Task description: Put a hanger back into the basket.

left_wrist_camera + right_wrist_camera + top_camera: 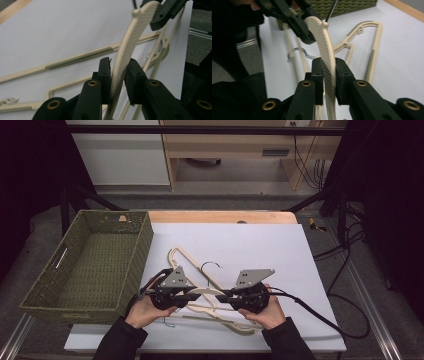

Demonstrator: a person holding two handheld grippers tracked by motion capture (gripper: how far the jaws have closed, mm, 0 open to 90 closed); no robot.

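Two grippers share one cream hanger point(207, 292), lifted just above the white sheet on the bench point(220, 216). Your left gripper point(191, 296) pinches one shoulder, your right gripper point(227, 296) the other. Pull unevenly and the slim plastic could twist free, dropping onto the hangers point(186, 262) beneath.

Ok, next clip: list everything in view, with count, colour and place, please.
held hanger: one, cream, black hook, lifted between both grippers.
loose hangers: at least two, cream, lying on the sheet under and behind the held one.
basket: one, olive green, woven, left of the sheet.
sheet: one, white, covering the table.
table: one, wooden, edge visible behind the sheet.
cabinets: pale wood and white, on the floor beyond.
left gripper: one, black, clamped on the held hanger's arm.
right gripper: one, black, clamped on its other arm.
hands: two, dark sleeves, bottom edge.
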